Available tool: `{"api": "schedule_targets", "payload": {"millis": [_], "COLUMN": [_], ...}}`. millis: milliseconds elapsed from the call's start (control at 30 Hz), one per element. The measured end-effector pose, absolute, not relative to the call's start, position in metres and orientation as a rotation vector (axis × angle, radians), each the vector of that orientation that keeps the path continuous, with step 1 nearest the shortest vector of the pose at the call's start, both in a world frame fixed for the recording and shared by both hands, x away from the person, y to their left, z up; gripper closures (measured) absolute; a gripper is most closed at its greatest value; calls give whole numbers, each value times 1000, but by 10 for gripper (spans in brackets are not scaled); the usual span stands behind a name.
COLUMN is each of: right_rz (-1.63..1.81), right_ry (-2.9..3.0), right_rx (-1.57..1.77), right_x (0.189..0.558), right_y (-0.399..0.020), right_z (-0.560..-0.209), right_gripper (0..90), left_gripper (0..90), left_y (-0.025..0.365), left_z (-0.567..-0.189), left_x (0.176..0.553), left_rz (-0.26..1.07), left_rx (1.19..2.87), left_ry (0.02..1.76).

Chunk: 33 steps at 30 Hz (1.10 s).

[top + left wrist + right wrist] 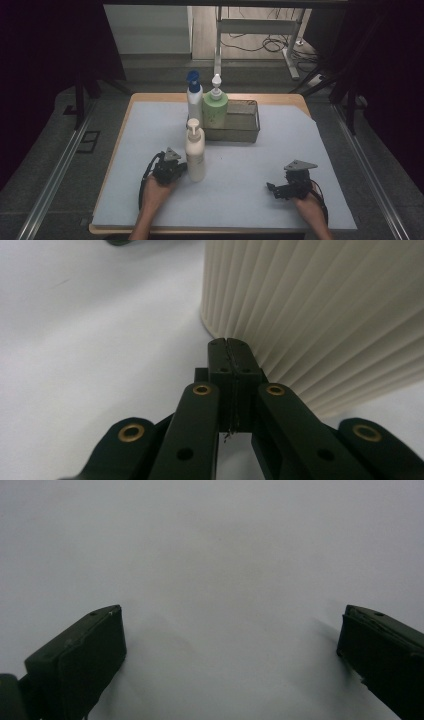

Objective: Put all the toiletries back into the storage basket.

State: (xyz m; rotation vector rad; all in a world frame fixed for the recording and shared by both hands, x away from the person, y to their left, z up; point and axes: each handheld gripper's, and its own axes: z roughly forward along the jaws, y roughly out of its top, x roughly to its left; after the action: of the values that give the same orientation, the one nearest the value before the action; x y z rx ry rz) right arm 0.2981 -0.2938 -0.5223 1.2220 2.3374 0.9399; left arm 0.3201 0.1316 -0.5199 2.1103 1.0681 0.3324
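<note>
Left gripper view showed the left gripper [231, 347] pinched closed—empty—tips against the upright ribbed cream bottle [320, 310] at upper right; right gripper [230, 650] gaped wide.

Three pump bottles [195, 152] and a metal tray [240, 131] stand on the table [250, 195].

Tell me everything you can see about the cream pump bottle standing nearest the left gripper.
The cream pump bottle stands upright on the pale table cover, in front of the other two bottles. It has a white pump head on top and a tall body that looks like plastic, with fine vertical ribs in the left gripper view. The left gripper, jaws shut, sits at its base, tips right by the wall; actual contact is unclear.
</note>
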Motion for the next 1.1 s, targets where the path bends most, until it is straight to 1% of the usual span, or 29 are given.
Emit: {"api": "schedule_targets", "payload": {"millis": [567,1100], "right_rz": [940,935], "right_ry": [2337,2341], "right_rx": [1222,1221], "right_x": [298,298], "right_y": [-294,-294], "right_z": [-522,-522], "right_gripper": [0,0], "left_gripper": [892,888], "left_y": [113,93], "left_z": [-518,-518], "left_x": [308,305], "left_rz": [303,275], "left_rx": [2152,2181], "left_ry": [1003,929]}}
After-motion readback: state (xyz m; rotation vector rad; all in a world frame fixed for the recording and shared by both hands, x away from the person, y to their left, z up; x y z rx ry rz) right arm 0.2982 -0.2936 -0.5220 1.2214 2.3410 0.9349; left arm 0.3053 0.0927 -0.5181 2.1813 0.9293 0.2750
